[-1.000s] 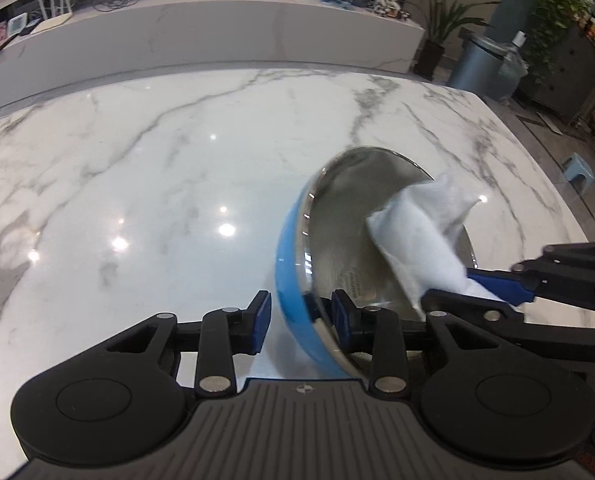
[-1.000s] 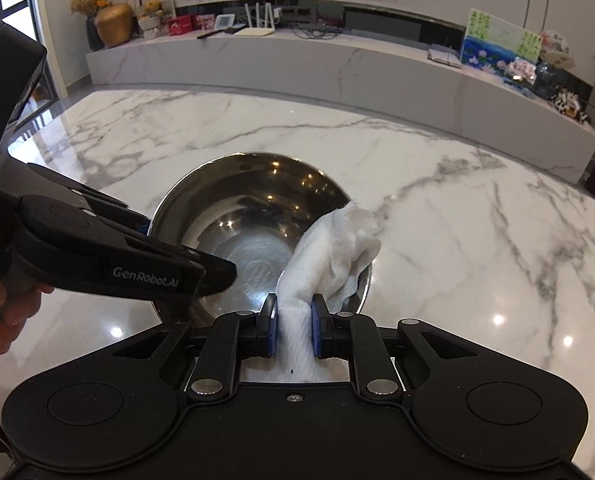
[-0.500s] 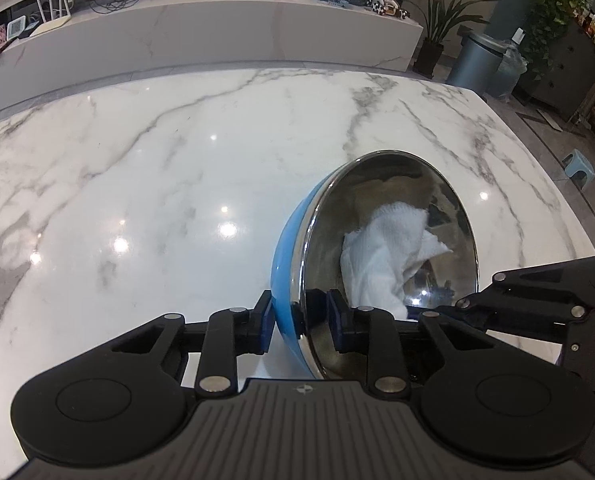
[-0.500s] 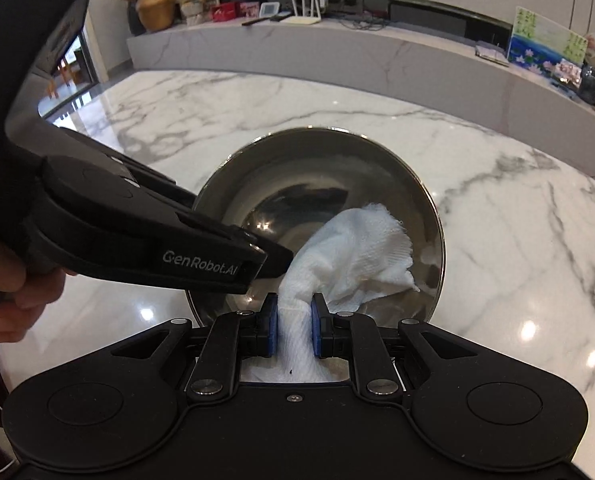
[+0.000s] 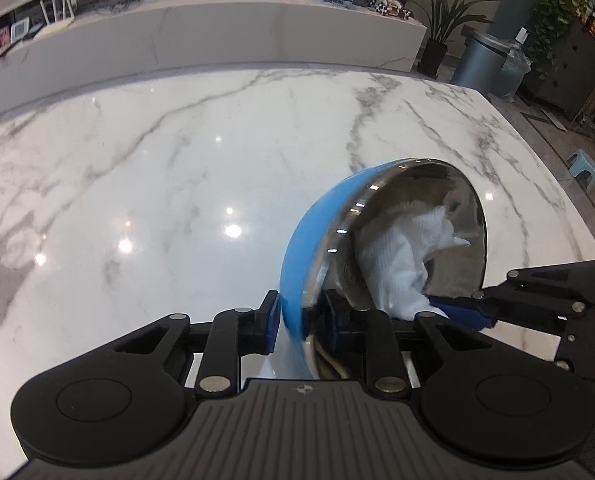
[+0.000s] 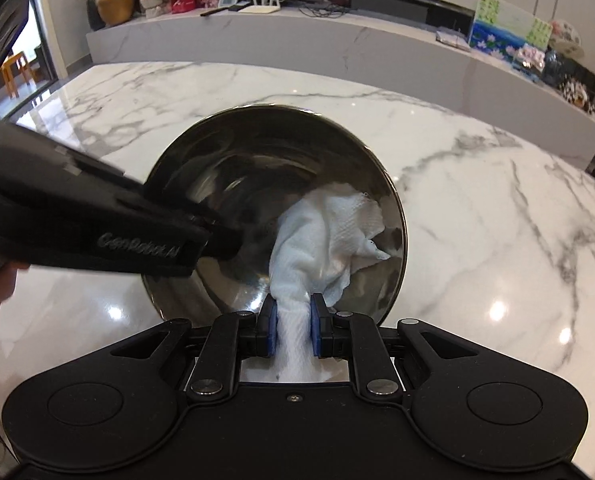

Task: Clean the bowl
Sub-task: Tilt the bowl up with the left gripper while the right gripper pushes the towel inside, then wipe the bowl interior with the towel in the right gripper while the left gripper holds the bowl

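Observation:
A bowl, blue outside (image 5: 317, 236) and shiny steel inside (image 6: 253, 176), is tilted on its edge above the marble table. My left gripper (image 5: 301, 322) is shut on its near rim, one pad outside and one inside. My right gripper (image 6: 291, 330) is shut on a white paper towel (image 6: 325, 240) and presses it against the bowl's inner wall on the right side. The towel also shows in the left wrist view (image 5: 405, 256), with the right gripper (image 5: 461, 312) coming in from the right.
The white marble table (image 5: 177, 184) spreads wide to the left and behind the bowl. A long marble counter (image 6: 337, 48) with small items runs along the back. A bin (image 5: 481, 64) and plants stand beyond the table's right end.
The towel has slid deeper into the bowl and across its inner wall toward the right side. The bowl has tipped a little more upright in my left gripper.

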Demonstrator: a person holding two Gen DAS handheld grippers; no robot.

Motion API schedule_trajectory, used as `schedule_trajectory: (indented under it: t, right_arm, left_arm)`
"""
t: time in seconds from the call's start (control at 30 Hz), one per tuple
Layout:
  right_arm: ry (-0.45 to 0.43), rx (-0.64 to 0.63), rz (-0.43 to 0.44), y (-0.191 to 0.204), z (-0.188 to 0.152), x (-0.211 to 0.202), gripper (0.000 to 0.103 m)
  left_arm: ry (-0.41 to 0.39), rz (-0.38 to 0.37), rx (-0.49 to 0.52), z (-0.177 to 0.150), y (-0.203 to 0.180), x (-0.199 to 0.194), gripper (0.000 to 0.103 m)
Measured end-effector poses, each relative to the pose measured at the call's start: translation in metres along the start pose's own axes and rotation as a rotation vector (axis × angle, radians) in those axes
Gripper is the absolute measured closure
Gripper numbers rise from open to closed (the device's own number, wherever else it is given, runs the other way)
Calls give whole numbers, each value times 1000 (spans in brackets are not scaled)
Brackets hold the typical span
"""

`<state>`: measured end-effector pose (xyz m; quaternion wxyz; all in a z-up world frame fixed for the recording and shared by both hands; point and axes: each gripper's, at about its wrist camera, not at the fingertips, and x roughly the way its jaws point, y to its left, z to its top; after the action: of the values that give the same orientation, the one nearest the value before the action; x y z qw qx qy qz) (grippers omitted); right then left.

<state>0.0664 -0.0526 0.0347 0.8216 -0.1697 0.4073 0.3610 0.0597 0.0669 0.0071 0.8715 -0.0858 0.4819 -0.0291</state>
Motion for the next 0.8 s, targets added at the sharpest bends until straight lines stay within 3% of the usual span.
schedule_trajectory:
  t: [0.1,0.23,0.3,0.37,0.67,0.8]
  right_arm:
    - [-4,6,-4,-1,-1,1,89]
    - [-7,4,-8,1,-3,4,89]
    - [-9,1,-7,1,-3,5,89]
    - [-11,-7,10,3,-3,5,89]
    - [-22,-42,86,12,0,6,89]
    - [3,14,62,3,2,8,89]
  left_arm:
    - [32,-16,-40,-4,3,4,71]
    - [49,-33,-65,-7,5,5,71]
    - [45,-39,-62,-7,4,5,81]
    - [40,-44,-52,-6,2,4,85]
    - [25,-1,5,-3,-6,3,86]
    - [28,8,23,-3,-8,2,85]
